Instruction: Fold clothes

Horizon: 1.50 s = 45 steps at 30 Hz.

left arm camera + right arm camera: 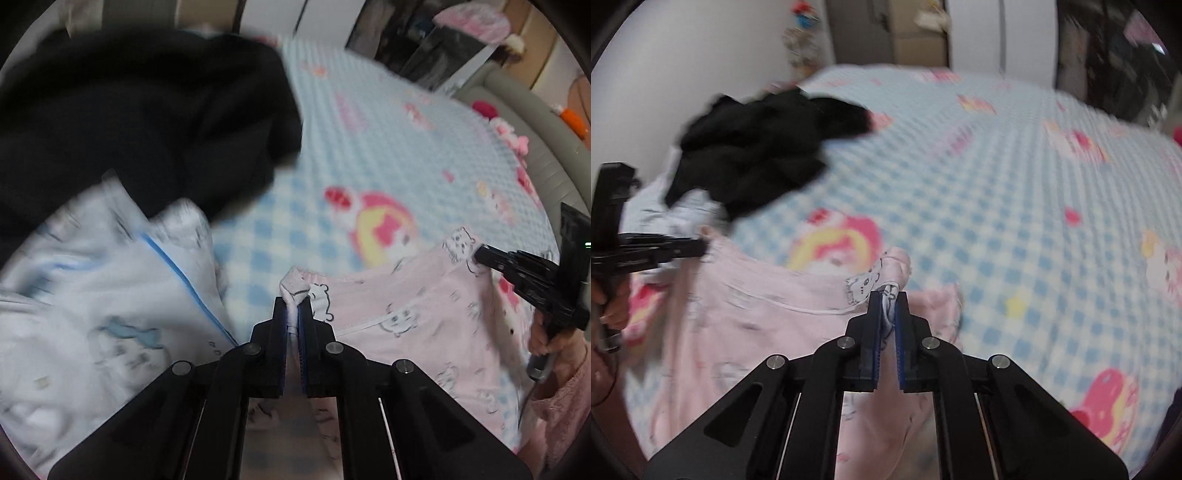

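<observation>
On the far left I see a black garment (147, 122) heaped on the bed (406, 147), lying partly over a pale blue printed garment (96, 295) on the near left. My left hand-held gripper (293, 308) is clamped on one top corner of the pink pyjama garment (406, 314), white fabric pinched between its blue pads. The pink piece stretches rightward across the blue-checked sheet, in the near middle of the bed. At its right corner my right hand-held gripper (888, 304) is closed on bunched cloth too. Both views are smeared by motion blur, so finer folds are unclear
</observation>
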Each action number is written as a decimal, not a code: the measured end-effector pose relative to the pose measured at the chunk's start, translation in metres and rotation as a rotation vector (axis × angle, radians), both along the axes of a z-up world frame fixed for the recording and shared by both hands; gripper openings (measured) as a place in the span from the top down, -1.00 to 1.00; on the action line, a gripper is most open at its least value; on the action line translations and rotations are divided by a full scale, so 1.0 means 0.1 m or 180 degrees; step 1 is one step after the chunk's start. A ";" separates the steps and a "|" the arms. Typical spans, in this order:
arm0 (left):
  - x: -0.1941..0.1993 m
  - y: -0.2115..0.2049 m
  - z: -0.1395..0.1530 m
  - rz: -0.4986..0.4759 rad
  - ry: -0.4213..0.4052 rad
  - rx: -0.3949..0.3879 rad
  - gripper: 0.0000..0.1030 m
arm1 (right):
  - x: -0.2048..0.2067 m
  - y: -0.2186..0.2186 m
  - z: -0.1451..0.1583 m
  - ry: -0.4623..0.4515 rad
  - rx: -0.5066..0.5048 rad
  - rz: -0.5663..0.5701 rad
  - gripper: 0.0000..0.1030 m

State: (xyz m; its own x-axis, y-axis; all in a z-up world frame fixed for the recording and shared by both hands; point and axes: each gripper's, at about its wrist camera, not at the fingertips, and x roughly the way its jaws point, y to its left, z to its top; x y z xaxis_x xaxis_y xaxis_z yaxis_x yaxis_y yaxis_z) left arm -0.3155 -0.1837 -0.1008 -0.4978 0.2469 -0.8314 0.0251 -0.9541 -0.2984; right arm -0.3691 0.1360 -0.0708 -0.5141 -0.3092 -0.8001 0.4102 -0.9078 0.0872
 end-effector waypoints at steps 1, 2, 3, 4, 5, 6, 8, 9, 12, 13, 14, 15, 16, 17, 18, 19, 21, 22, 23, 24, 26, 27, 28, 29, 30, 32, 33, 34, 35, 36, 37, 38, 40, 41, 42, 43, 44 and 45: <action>0.00 -0.01 -0.06 -0.0001 -0.0007 0.0015 0.89 | -0.05 0.02 -0.13 -0.0067 0.0129 -0.0104 0.91; 0.01 -0.01 -0.09 -0.0005 0.0011 0.0010 0.88 | -0.08 0.05 -0.24 -0.0105 0.0203 -0.0194 0.91; 0.03 -0.01 -0.11 -0.0007 0.0029 0.0008 0.82 | -0.08 0.09 -0.30 -0.0108 0.0191 -0.0260 0.91; 0.05 -0.02 -0.12 0.0021 0.0040 0.0046 0.81 | -0.08 0.14 -0.34 -0.0111 0.0143 -0.0309 0.90; 0.07 -0.04 -0.12 0.0049 0.0049 0.0085 0.70 | -0.08 0.17 -0.34 -0.0105 0.0074 -0.0332 0.89; 0.10 -0.06 -0.13 0.0083 0.0037 0.0125 0.62 | -0.07 0.19 -0.32 -0.0101 0.0024 -0.0340 0.85; 0.10 -0.08 -0.16 0.0083 -0.0001 0.0121 0.42 | -0.05 0.23 -0.29 -0.0094 -0.0076 -0.0357 0.40; 0.10 -0.07 -0.16 0.0091 -0.0019 0.0072 0.42 | -0.05 0.25 -0.28 -0.0090 -0.0126 -0.0365 0.24; 0.05 0.07 -0.18 -0.0033 -0.0021 -0.0212 0.43 | -0.02 0.30 -0.23 -0.0079 -0.0276 -0.0390 -0.06; 0.03 0.10 -0.18 -0.0062 -0.0023 -0.0237 0.56 | -0.02 0.32 -0.21 -0.0075 -0.0326 -0.0399 0.06; 0.01 0.14 -0.18 -0.0093 -0.0023 -0.0258 0.71 | -0.01 0.34 -0.20 -0.0071 -0.0376 -0.0407 0.45; 0.00 0.18 -0.13 -0.0143 0.0017 -0.0246 0.88 | 0.00 0.36 -0.18 -0.0067 -0.0427 -0.0415 0.69; 0.01 0.21 -0.07 -0.0170 0.0086 -0.0297 0.88 | 0.01 0.38 -0.17 -0.0064 -0.0477 -0.0424 0.81; 0.02 0.24 0.01 -0.0210 0.0176 -0.0297 0.88 | 0.01 0.39 -0.15 -0.0060 -0.0527 -0.0432 0.82; 0.03 0.26 0.09 -0.0248 0.0262 -0.0295 0.88 | 0.02 0.41 -0.14 -0.0056 -0.0577 -0.0440 0.82; 0.01 0.26 0.16 -0.0260 0.0306 -0.0253 0.89 | 0.03 0.43 -0.12 -0.0052 -0.0627 -0.0448 0.83; -0.07 0.28 0.24 -0.0319 0.0369 -0.0107 0.89 | 0.09 0.56 0.03 0.0033 -0.0722 -0.0529 0.83; -0.15 0.31 0.22 -0.0349 0.0339 -0.0071 0.88 | 0.10 0.65 0.11 0.0060 -0.0783 -0.0582 0.83; -0.22 0.34 0.20 -0.0379 0.0305 -0.0040 0.87 | 0.07 0.72 0.14 0.0050 -0.0812 -0.0648 0.83; -0.33 0.39 0.11 -0.0415 0.0222 -0.0080 0.79 | 0.02 0.80 0.11 0.0035 -0.0766 -0.0774 0.83; -0.50 0.48 -0.11 -0.0403 -0.0043 -0.0243 0.68 | -0.11 0.88 -0.07 -0.0120 -0.0560 -0.0931 0.62; -0.51 0.48 -0.14 -0.0368 -0.0084 -0.0230 0.68 | -0.13 0.91 -0.13 -0.0202 -0.0495 -0.0982 0.61; -0.52 0.49 -0.17 -0.0335 -0.0112 -0.0216 0.68 | -0.15 0.94 -0.19 -0.0285 -0.0429 -0.1033 0.58; -0.46 0.50 -0.10 -0.0344 0.0018 -0.0196 0.68 | -0.13 0.96 -0.19 -0.0260 -0.0405 -0.1043 0.58; -0.40 0.50 -0.04 -0.0351 0.0116 -0.0214 0.68 | -0.06 0.96 -0.10 -0.0083 -0.0441 -0.0995 0.55; -0.32 0.52 0.06 -0.0351 0.0259 -0.0286 0.68 | 0.03 0.90 0.05 0.0153 -0.0450 -0.0859 0.24; -0.31 0.53 0.07 -0.0351 0.0274 -0.0355 0.68 | 0.02 0.85 0.07 0.0145 -0.0419 -0.0762 0.23; -0.32 0.55 0.07 -0.0375 0.0263 -0.0386 0.68 | -0.02 0.77 0.07 0.0088 -0.0371 -0.0646 0.23; -0.33 0.57 0.07 -0.0399 0.0252 -0.0417 0.68 | -0.06 0.70 0.05 0.0019 -0.0321 -0.0546 0.25; -0.34 0.59 0.06 -0.0423 0.0241 -0.0447 0.68 | -0.11 0.65 0.00 -0.0077 -0.0279 -0.0486 0.28; -0.35 0.61 0.06 -0.0445 0.0230 -0.0476 0.68 | -0.16 0.61 -0.06 -0.0183 -0.0252 -0.0449 0.35; -0.35 0.61 0.06 -0.0452 0.0230 -0.0474 0.68 | -0.20 0.57 -0.12 -0.0290 -0.0222 -0.0415 0.45; -0.35 0.61 0.07 -0.0467 0.0231 -0.0471 0.68 | -0.25 0.50 -0.21 -0.0428 -0.0149 -0.0354 0.49; -0.35 0.61 0.07 -0.0474 0.0231 -0.0469 0.68 | -0.25 0.50 -0.24 -0.0444 -0.0124 -0.0346 0.49; -0.35 0.62 0.06 -0.0487 0.0230 -0.0461 0.68 | -0.27 0.51 -0.26 -0.0453 -0.0123 -0.0356 0.49; -0.35 0.63 0.04 -0.0491 0.0224 -0.0460 0.68 | -0.29 0.52 -0.27 -0.0463 -0.0121 -0.0367 0.49; -0.35 0.62 0.03 -0.0494 0.0209 -0.0466 0.68 | -0.31 0.53 -0.28 -0.0472 -0.0119 -0.0377 0.49; -0.35 0.62 0.02 -0.0488 0.0196 -0.0477 0.68 | -0.32 0.54 -0.30 -0.0482 -0.0117 -0.0387 0.49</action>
State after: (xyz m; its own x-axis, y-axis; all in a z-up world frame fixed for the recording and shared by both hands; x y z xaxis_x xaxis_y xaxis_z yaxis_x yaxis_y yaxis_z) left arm -0.3503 -0.1214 -0.0983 -0.5149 0.1997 -0.8337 -0.1377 -0.9791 -0.1495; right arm -0.4014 0.1900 -0.1005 -0.4240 -0.2827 -0.8604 0.2774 -0.9449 0.1738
